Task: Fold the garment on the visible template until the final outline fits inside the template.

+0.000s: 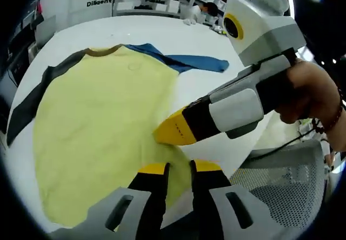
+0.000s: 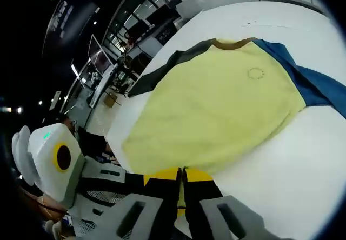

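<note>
A: Two hand-held grippers meet at the hem of one shirt (image 1: 102, 126). Where does it lie?

B: Flat on the white tabletop (image 1: 140, 29); yellow body, one dark sleeve (image 1: 38, 97), one blue sleeve (image 1: 186, 61).

A: State of the left hand-held gripper (image 1: 179, 167)?

B: Jaws slightly parted, tips over the hem; whether cloth is pinched cannot be told.

A: And the right hand-held gripper (image 2: 182, 171)?

B: Jaws nearly together at the hem edge; its grip on cloth cannot be told. In the left gripper view a hand (image 1: 313, 97) holds it, yellow tip resting on the shirt.

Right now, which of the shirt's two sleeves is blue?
The blue sleeve lies on the side toward the right claw; the other sleeve is dark grey.
</note>
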`<state>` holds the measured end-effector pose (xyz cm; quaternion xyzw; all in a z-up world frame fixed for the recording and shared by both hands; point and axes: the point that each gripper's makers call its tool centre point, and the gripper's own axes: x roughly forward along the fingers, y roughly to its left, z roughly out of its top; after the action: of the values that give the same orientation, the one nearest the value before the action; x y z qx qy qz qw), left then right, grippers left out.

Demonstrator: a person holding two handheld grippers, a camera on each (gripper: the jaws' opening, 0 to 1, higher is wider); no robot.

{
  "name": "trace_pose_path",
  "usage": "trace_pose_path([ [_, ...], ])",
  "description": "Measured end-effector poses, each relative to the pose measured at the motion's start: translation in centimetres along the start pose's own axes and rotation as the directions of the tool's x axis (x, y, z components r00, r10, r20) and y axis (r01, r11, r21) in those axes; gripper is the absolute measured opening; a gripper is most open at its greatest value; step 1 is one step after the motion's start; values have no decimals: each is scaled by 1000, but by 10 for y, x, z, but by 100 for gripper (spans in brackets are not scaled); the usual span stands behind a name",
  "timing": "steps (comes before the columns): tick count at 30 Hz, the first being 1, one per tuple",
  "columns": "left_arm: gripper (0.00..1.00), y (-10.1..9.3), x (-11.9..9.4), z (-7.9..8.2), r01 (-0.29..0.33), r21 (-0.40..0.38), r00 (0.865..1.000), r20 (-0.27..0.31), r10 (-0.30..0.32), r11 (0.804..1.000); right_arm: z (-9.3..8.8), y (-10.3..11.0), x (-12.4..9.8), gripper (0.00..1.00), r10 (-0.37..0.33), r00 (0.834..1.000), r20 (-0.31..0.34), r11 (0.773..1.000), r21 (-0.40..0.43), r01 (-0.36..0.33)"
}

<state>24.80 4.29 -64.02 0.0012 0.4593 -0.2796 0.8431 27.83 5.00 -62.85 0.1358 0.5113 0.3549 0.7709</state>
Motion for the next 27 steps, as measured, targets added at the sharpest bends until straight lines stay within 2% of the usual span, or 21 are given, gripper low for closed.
trace_pose_path([
  [2,9,10,0,3,-27,-1,1000,4,27,1000,3,1,4,0,15,1000,3,999,30,-15],
  [4,9,21,-1,6,-32,-1,999,6,32,999,9,0,8,0,33,999,21,998,51,-34],
  [9,8,35,-5,14,-48,6,999,22,48,999,17,0,10,0,41,997,59,999,16,-42],
  [12,8,49,-10,20,-50,-17,998,41,51,999,26,-4,5,11,29,993,116,999,-20,-26],
  [14,8,58,-11,21,-60,-27,997,45,61,998,25,-6,2,16,22,993,114,999,-33,-18],
  [17,8,77,-10,21,-88,-35,995,38,89,996,19,-7,-2,14,13,993,117,997,-71,-5],
  [20,8,89,-12,24,-96,-50,994,41,98,994,10,-1,-4,17,15,993,115,996,-93,-5],
  [25,8,99,-6,24,-103,-73,994,34,106,992,-13,14,11,19,51,997,66,994,-99,-44],
  [27,8,104,-5,23,-110,-78,993,28,113,991,-17,18,16,21,54,996,65,993,-111,-46],
])
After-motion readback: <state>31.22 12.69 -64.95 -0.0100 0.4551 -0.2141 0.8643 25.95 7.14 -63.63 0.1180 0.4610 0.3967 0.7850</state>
